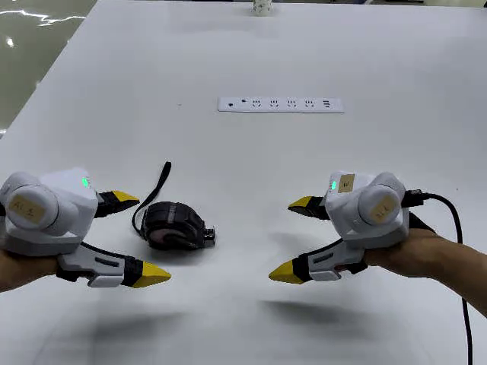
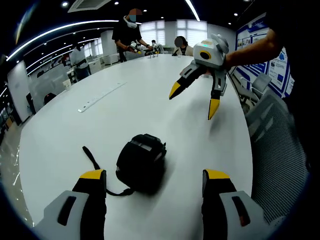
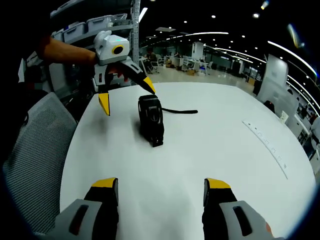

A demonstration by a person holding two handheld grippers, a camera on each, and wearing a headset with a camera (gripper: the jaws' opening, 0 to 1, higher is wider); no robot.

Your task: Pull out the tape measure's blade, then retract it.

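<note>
- Evidently the first step has not been begun: the tape measure (image 1: 173, 226) lies on the white table (image 1: 342, 68), touched by neither gripper, and no blade is seen drawn out of its black case
- The left gripper (image 1: 143, 236) is held just beside the case with its jaws spread wide; in the left gripper view the case is seen just ahead of the gap between them
- The right gripper (image 1: 288, 239) is held well apart from the case, its jaws likewise spread, and the blade's hook end (image 1: 210, 237) is turned towards it
- The case would probably have to be clamped by the left gripper, and the small hook pinched by the right and drawn away; a fine grip is called for
- The black wrist strap (image 1: 156, 190) trails off behind the case
- No brand can be read on the case; a tan sticker is seen on each gripper, its writing too small to read, and nothing can be read on the power strip (image 1: 280, 104)
</note>
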